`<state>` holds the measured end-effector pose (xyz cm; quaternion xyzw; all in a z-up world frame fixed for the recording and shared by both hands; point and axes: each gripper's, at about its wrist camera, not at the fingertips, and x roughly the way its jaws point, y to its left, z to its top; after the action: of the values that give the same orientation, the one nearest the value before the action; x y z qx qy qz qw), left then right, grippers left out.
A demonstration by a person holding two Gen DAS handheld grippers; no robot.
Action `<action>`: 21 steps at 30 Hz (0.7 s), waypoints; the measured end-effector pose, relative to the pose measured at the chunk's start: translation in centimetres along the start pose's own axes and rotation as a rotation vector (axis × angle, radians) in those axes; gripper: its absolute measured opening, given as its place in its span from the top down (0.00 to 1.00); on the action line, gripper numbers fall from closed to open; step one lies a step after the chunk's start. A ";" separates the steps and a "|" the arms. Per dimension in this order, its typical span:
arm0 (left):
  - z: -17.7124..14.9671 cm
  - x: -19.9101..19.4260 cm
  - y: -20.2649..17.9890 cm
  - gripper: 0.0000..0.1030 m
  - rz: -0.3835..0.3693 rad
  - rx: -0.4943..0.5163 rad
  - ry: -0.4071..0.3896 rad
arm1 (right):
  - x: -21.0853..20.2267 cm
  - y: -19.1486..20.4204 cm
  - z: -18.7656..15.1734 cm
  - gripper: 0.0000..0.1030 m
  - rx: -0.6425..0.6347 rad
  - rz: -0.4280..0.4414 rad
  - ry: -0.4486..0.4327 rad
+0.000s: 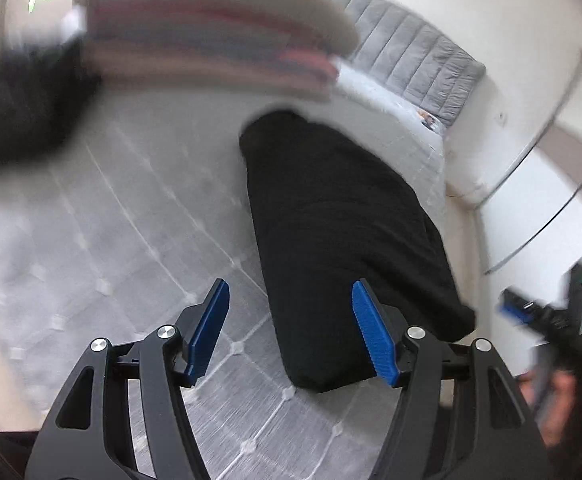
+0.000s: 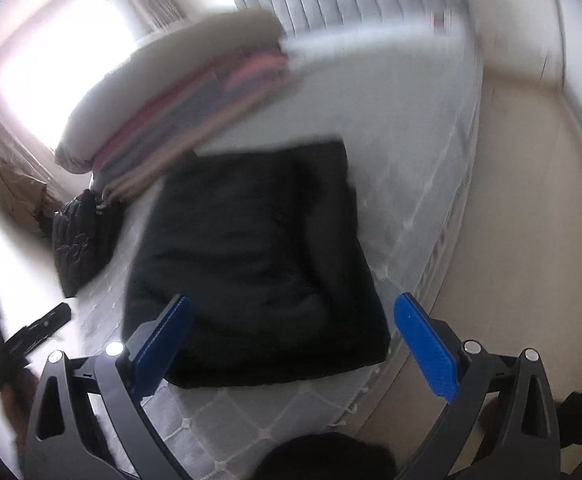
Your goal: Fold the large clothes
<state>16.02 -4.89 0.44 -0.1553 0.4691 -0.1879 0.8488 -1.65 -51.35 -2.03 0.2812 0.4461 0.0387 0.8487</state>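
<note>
Black folded garment (image 2: 251, 264) is lying on the quilted mattress (image 1: 111, 240); left gripper (image 1: 291, 332) and right gripper (image 2: 291, 344) are hovering near it, jaws apart, empty.

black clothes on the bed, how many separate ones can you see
2. A folded black garment lies flat on the mattress near its right edge. A black puffy jacket sits at the left, beside the stack of folded blankets. More may be hidden.

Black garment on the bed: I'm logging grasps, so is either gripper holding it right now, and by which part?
Nothing is held. The left gripper and right gripper are both open above the folded black garment, pads clear of the cloth.
</note>
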 end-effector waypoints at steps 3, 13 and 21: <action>1.9 4.5 3.8 0.39 -0.134 -0.136 0.130 | 3.3 -3.7 2.1 0.05 0.080 0.073 0.113; 2.0 11.6 6.1 0.14 -0.286 -0.235 0.263 | 10.6 -7.4 1.8 0.05 0.211 0.297 0.388; 1.5 12.8 6.9 0.12 -0.320 -0.253 0.313 | 11.5 -6.7 2.0 0.05 0.243 0.501 0.491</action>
<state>24.73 -4.65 -11.25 -0.3017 0.5838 -0.2816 0.6992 5.53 -54.24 -13.02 0.4626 0.5551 0.2583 0.6412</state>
